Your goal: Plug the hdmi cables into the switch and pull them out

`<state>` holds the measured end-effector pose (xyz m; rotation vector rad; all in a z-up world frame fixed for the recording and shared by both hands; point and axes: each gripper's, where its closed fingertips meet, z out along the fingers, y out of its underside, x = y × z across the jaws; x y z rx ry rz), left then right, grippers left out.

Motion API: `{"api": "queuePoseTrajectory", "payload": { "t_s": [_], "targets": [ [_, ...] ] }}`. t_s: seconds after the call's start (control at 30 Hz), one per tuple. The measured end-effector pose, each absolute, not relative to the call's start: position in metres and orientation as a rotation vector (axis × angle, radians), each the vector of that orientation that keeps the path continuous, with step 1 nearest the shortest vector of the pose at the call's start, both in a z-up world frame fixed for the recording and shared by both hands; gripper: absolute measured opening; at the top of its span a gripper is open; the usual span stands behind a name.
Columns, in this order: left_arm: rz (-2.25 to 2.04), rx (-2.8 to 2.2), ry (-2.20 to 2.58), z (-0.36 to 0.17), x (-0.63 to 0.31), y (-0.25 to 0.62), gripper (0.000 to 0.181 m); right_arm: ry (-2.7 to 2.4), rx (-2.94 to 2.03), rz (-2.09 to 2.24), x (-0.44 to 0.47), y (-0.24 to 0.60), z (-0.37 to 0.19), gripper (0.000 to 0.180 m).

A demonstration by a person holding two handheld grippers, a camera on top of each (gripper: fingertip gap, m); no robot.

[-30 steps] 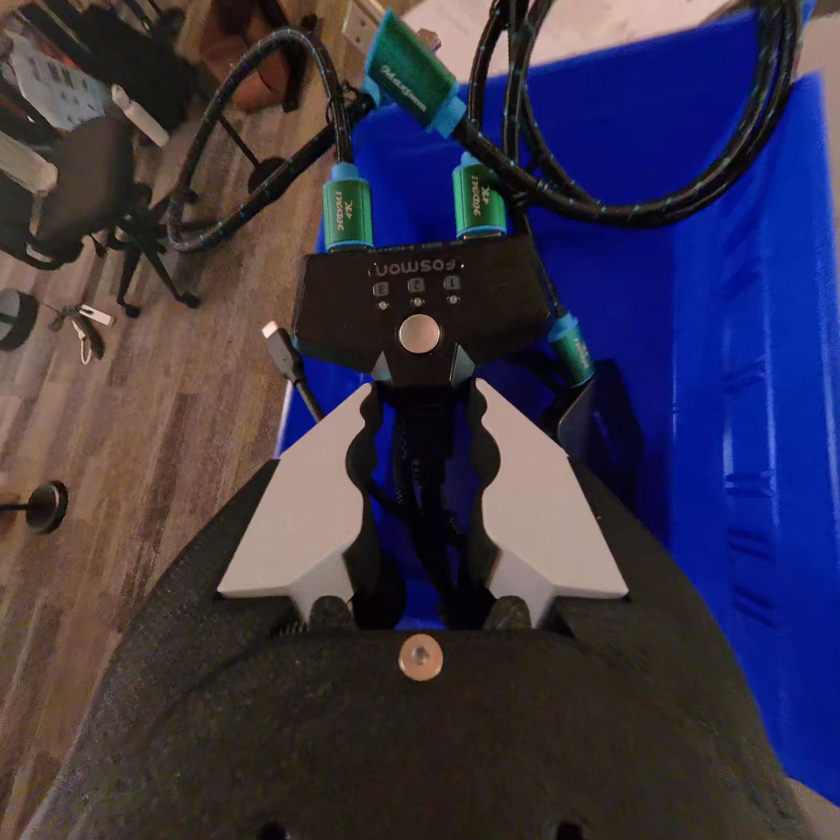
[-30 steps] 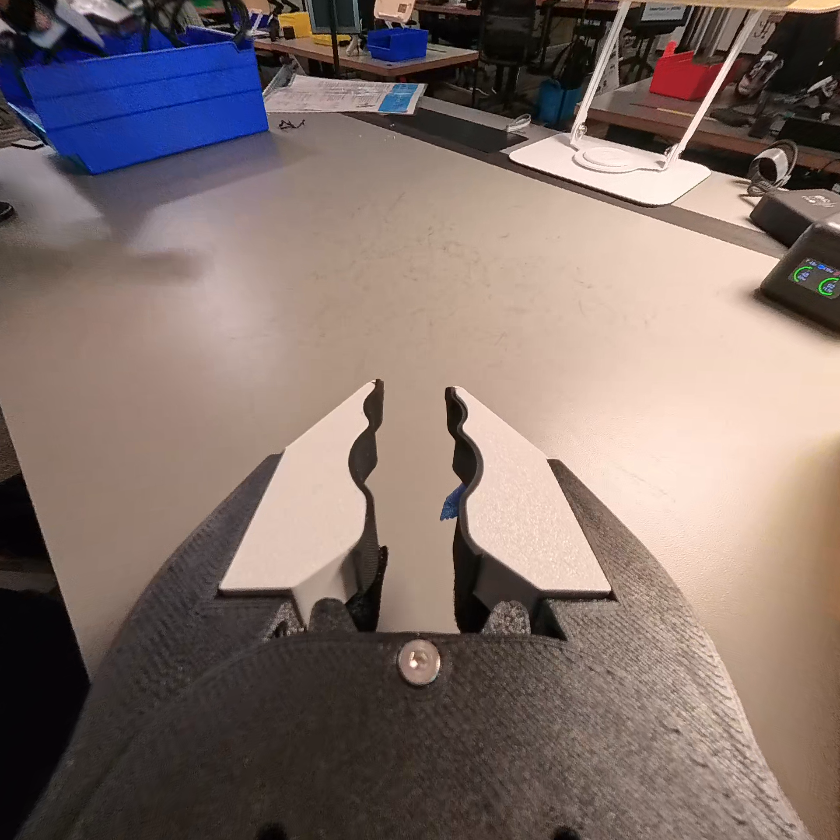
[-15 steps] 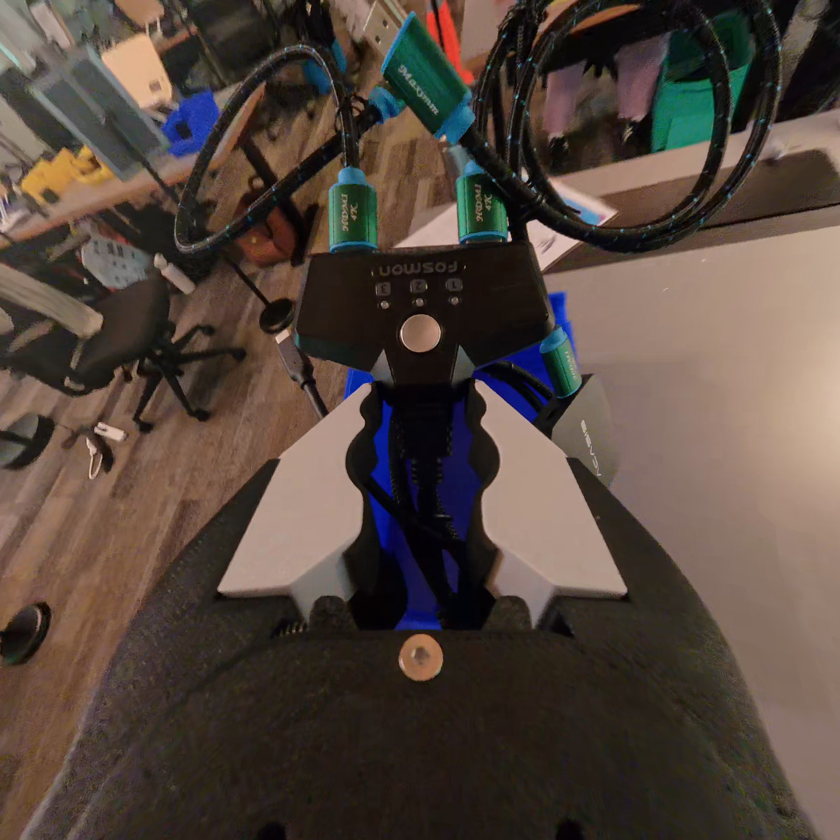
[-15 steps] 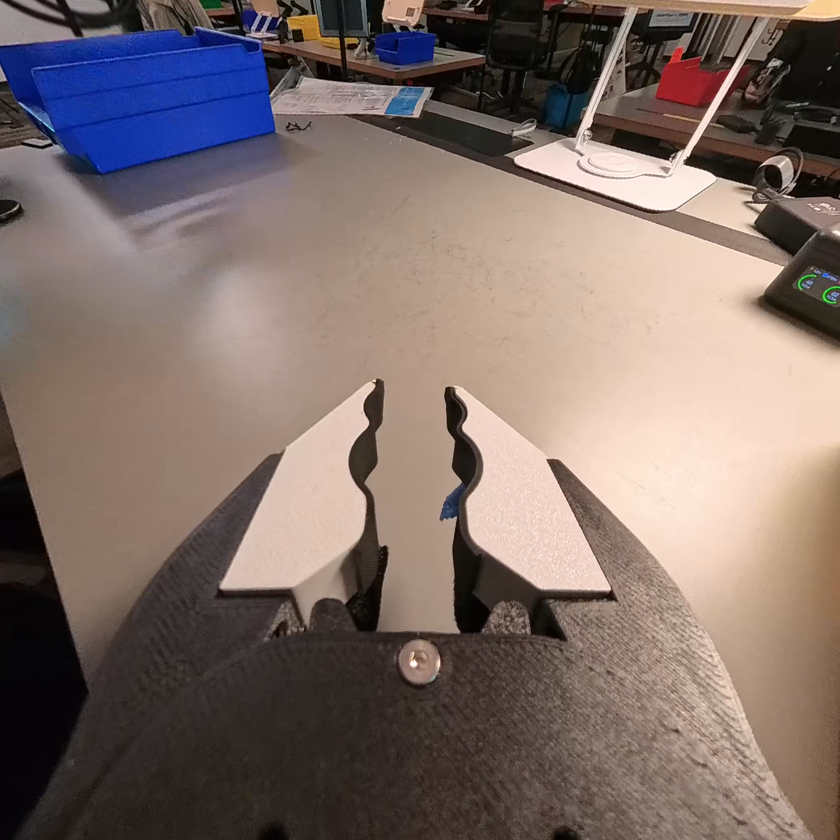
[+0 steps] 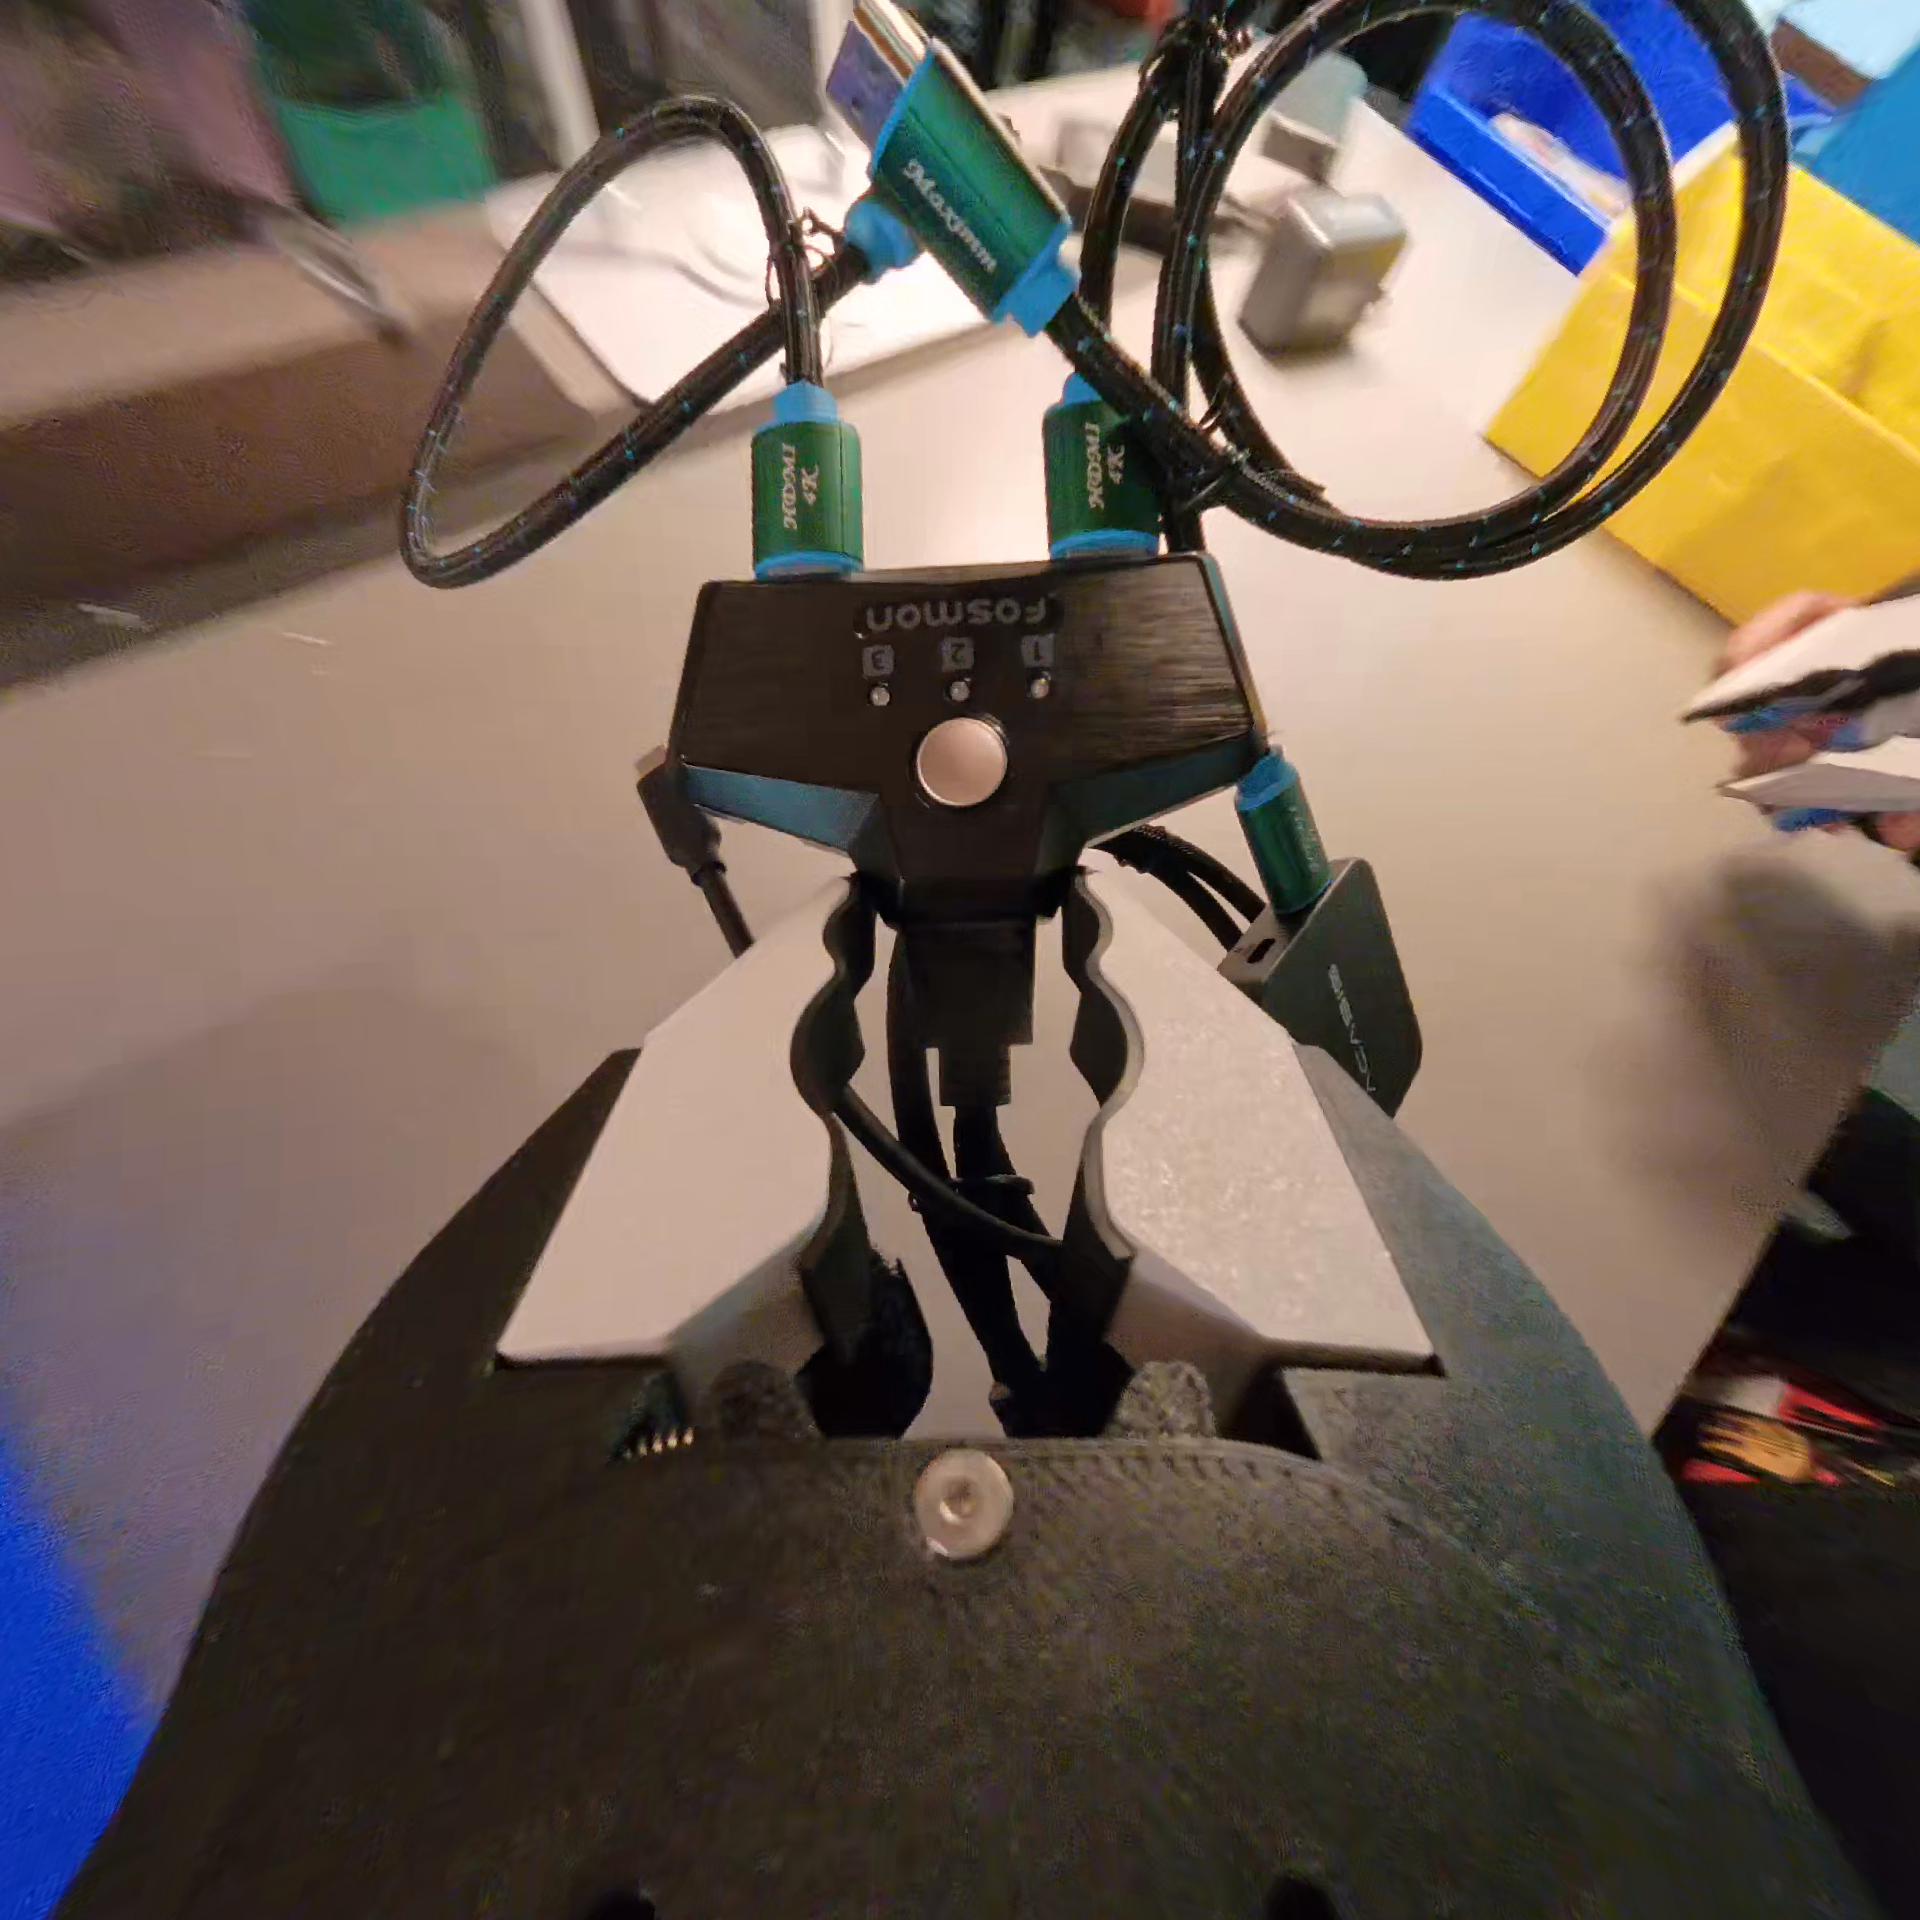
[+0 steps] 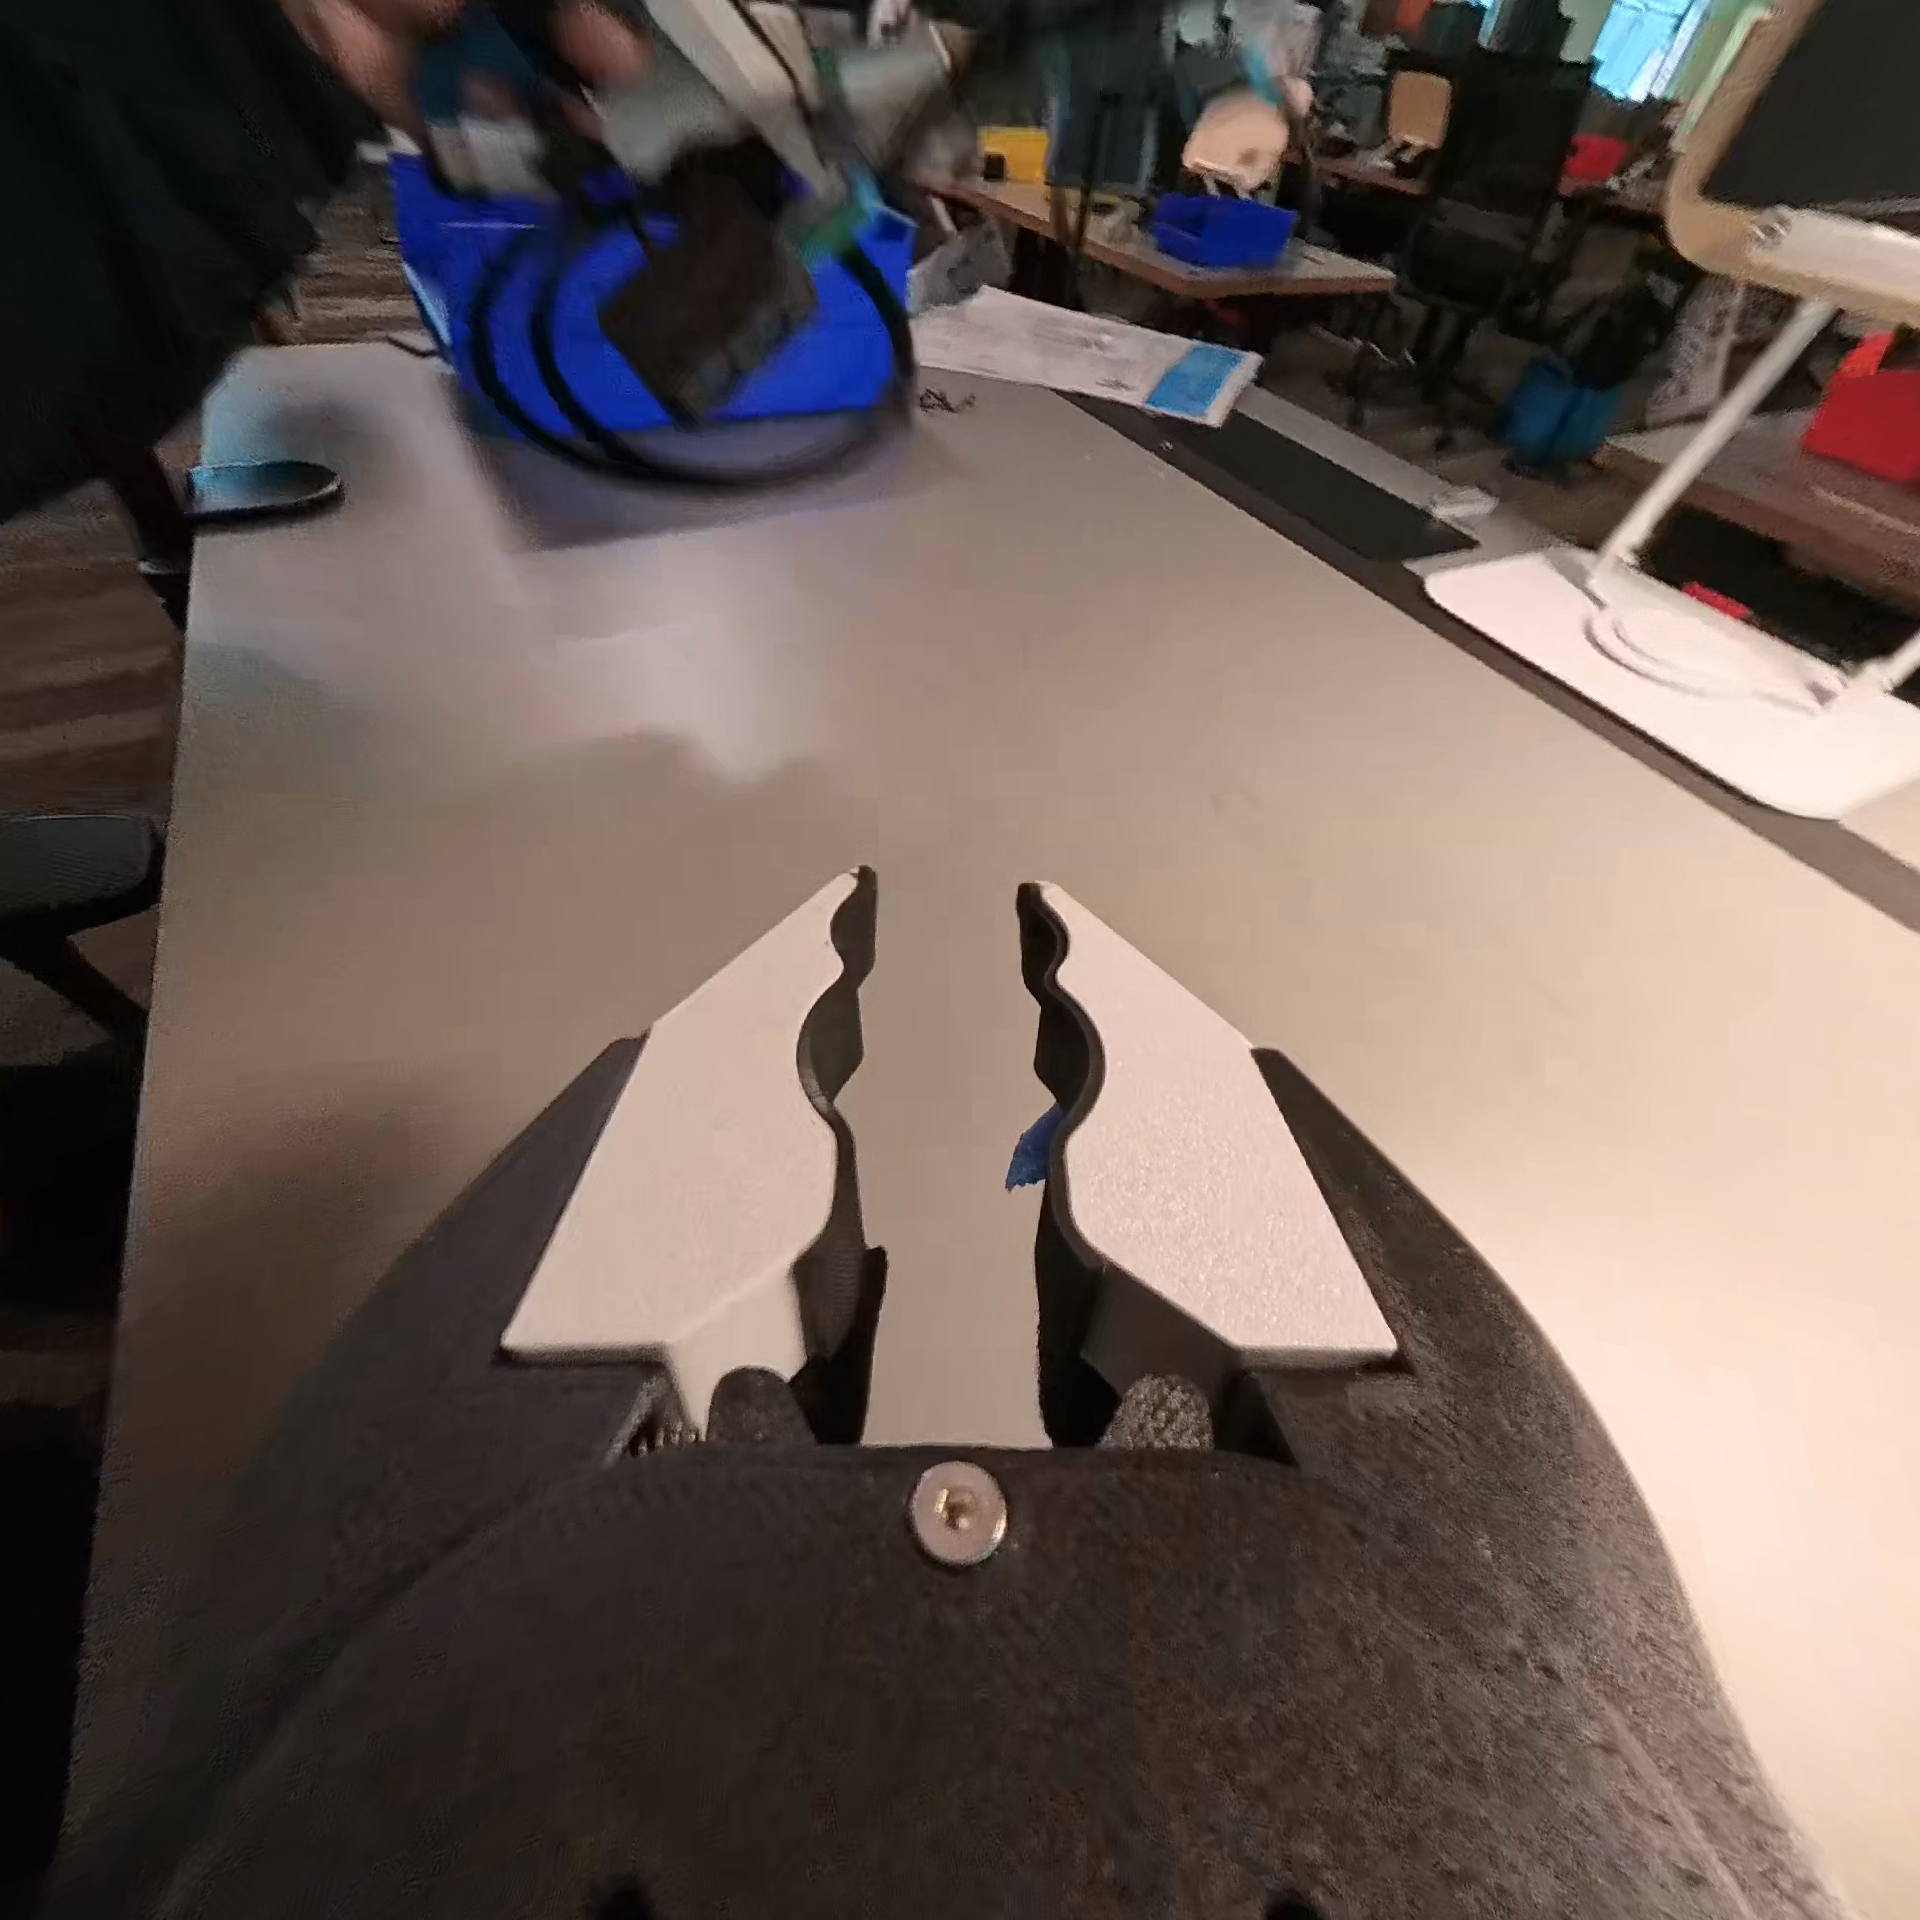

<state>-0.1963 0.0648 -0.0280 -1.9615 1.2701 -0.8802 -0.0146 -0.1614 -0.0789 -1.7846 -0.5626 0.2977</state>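
In your left wrist view, your left gripper (image 5: 961, 899) has its grey fingers closed on the narrow tail end of the black, brushed-metal HDMI switch (image 5: 961, 691), carrying it in the air above the grey table (image 5: 312, 883). Two green HDMI plugs with blue collars (image 5: 805, 494) sit in the ports on the switch's far edge, and a third green plug (image 5: 1283, 842) enters at its right side. Their black braided cables (image 5: 1455, 416) loop above, one loose green plug (image 5: 966, 223) hanging free among them. A yellow bin (image 5: 1714, 416) stands far right.

In your right wrist view, your right gripper (image 6: 945, 883) hovers low over the table (image 6: 1351, 831), its fingers narrowly parted with nothing between them. Far left, blurred, the switch (image 6: 717, 301) and cables hang before a blue bin (image 6: 831, 343).
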Motion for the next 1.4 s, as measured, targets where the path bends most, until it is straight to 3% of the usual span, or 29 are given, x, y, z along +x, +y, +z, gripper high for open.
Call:
{"api": "queuePoseTrajectory", "payload": {
  "t_s": [0.17,0.33,0.5,0.7,0.77,0.83,0.97,1.1,1.4],
  "targets": [
    [-1.107,-2.071,1.514,-0.121,-0.129,0.031,0.036,-0.661,-1.716,0.301,-0.033,-0.130,-0.061,0.029],
    [-1.047,-1.998,1.769,-0.164,-0.086,0.027,0.035,-0.639,-1.731,0.243,-0.018,-0.082,-0.052,0.029],
    [-1.007,-1.908,1.762,-0.163,-0.079,0.032,0.042,-0.670,-1.843,0.161,-0.002,-0.057,-0.098,0.037],
    [-1.105,-1.758,1.589,-0.121,-0.090,0.038,0.047,-0.854,-1.954,0.069,0.004,-0.064,-0.142,0.053],
    [-1.197,-1.730,1.604,-0.112,-0.085,0.023,0.047,-0.903,-1.977,-0.027,0.009,-0.062,-0.155,0.048],
    [-1.223,-1.696,1.656,-0.114,-0.080,0.008,0.046,-0.936,-1.976,-0.133,0.015,-0.059,-0.162,0.029],
    [-0.943,-1.753,1.710,-0.143,-0.076,0.018,0.045,-0.960,-1.903,-0.197,0.015,-0.062,-0.153,0.009],
    [-0.853,-1.787,1.622,-0.143,-0.079,0.038,0.042,-0.961,-1.842,-0.222,0.025,-0.070,-0.137,0.008],
    [-1.271,-2.152,1.361,-0.146,-0.089,0.038,0.044,-0.832,-1.833,-0.138,0.031,-0.074,-0.119,0.006]
  ]
}}
